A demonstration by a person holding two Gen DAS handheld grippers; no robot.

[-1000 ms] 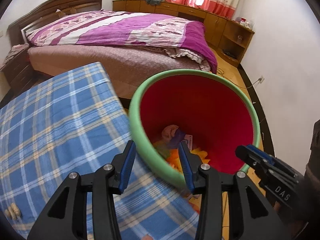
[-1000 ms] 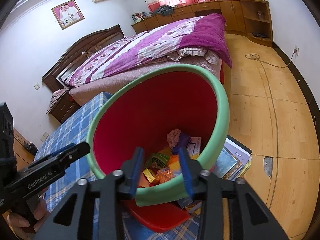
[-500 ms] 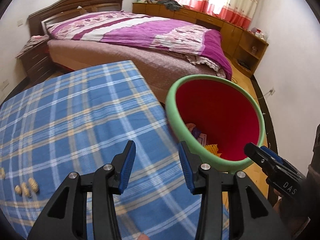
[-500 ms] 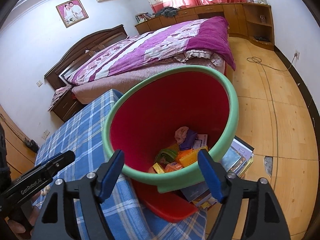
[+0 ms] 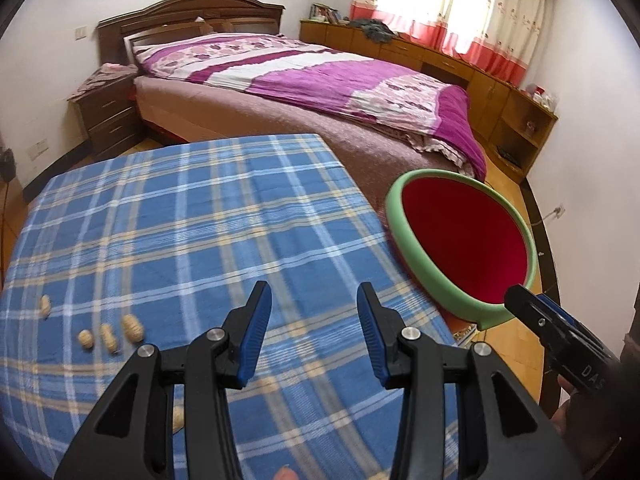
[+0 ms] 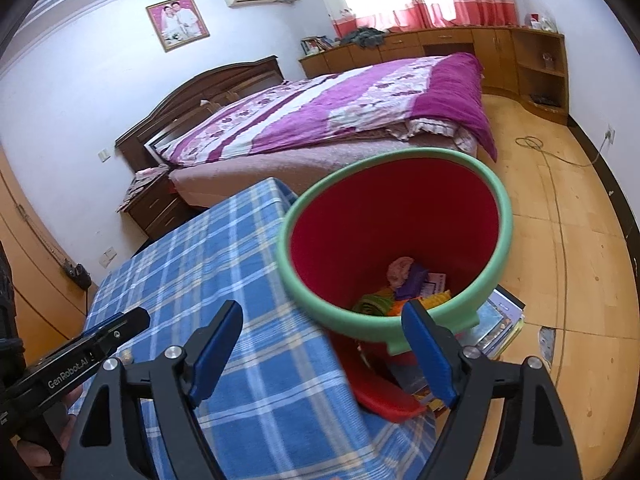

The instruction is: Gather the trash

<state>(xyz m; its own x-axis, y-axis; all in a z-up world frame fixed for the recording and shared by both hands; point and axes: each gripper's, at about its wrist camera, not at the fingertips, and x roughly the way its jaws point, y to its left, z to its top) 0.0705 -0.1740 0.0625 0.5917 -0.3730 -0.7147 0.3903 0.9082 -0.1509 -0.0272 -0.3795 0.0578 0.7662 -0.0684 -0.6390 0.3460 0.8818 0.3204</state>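
A red bin with a green rim (image 5: 464, 240) stands beside the right edge of the blue plaid table (image 5: 180, 216); in the right wrist view the bin (image 6: 400, 232) holds several wrappers and boxes (image 6: 404, 288). Several peanuts (image 5: 106, 334) lie on the cloth at the left. My left gripper (image 5: 314, 328) is open and empty above the table, right of the peanuts. My right gripper (image 6: 320, 352) is wide open and empty, over the table edge near the bin. The right gripper's body also shows in the left wrist view (image 5: 560, 336).
A bed with a purple quilt (image 5: 320, 80) lies behind the table. A nightstand (image 5: 108, 120) stands at the left wall. Books and a red lid (image 6: 492, 332) lie on the wooden floor under the bin. Cabinets (image 6: 500, 52) line the far wall.
My left gripper swung left from over the bin to over the table, bringing the peanuts into view. My right gripper opened wide and drew back from the bin.
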